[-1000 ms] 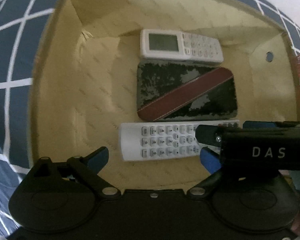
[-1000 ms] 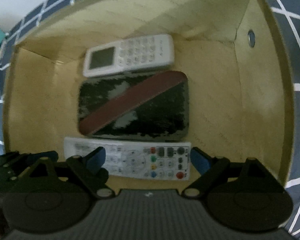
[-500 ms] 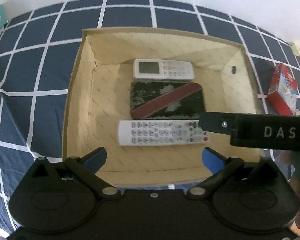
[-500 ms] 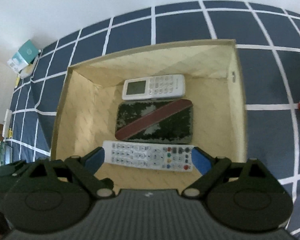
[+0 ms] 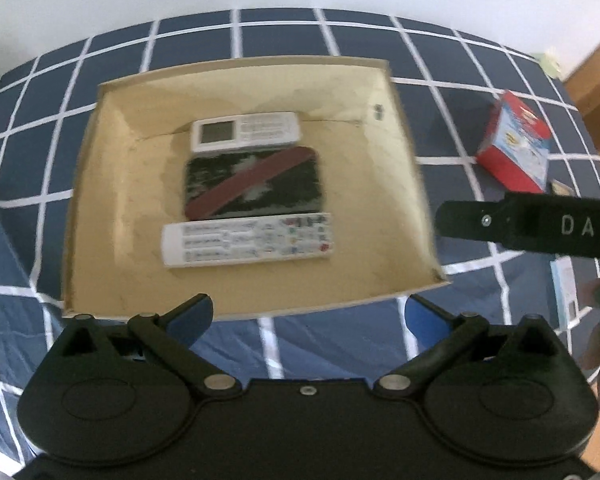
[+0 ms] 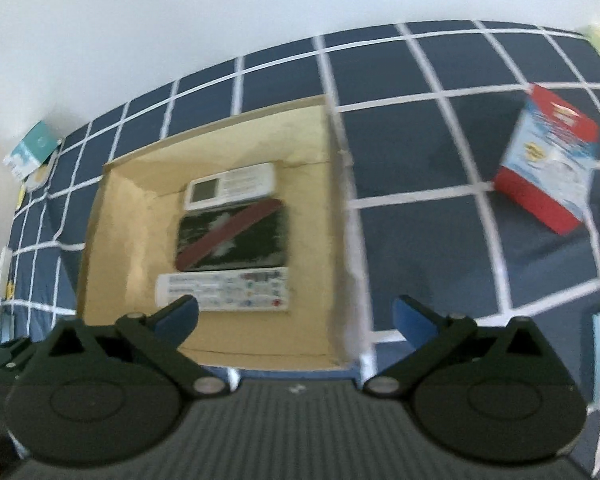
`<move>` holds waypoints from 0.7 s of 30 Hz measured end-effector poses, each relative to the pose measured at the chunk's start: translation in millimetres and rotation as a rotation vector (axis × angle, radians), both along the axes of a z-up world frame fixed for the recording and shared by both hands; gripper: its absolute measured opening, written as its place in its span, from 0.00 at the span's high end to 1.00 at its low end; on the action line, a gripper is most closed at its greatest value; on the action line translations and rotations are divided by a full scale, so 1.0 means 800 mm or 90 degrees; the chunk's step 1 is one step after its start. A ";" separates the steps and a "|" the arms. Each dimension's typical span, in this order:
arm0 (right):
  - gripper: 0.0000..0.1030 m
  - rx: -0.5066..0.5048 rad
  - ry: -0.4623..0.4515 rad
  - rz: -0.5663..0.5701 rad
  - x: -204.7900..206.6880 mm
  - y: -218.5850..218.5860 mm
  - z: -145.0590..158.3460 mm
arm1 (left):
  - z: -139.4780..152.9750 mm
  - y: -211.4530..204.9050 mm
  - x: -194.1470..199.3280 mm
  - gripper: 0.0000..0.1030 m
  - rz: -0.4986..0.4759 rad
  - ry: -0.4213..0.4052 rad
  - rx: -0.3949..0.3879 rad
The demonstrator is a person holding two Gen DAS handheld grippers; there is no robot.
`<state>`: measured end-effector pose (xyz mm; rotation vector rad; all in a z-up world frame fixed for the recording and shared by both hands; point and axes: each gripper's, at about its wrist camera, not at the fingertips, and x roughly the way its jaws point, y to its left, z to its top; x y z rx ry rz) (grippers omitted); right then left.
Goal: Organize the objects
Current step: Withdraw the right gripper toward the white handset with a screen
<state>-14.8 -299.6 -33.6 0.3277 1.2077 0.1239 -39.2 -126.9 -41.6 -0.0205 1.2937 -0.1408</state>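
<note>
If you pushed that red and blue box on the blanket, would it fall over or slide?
The red and blue box would probably slide more than topple, since it seems to lie on a broad face. The checked blanket looks soft, so it may drag and bunch a little. It looks like thin printed card, so it is likely light and easy to dent.

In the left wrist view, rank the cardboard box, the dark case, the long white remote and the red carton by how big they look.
1. cardboard box
2. dark case
3. long white remote; close to the case in area, so that order is unsure.
4. red carton; it lies farther off on the cloth, so its rank is uncertain.
</note>
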 end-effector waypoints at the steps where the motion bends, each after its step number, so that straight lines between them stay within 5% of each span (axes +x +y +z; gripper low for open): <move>1: 0.00 0.000 -0.002 -0.012 -0.005 -0.012 0.001 | 0.000 -0.009 -0.001 0.00 -0.006 -0.001 0.001; 21: 0.00 -0.003 -0.012 -0.195 -0.104 -0.272 -0.003 | -0.003 -0.270 -0.016 0.00 -0.145 -0.016 0.010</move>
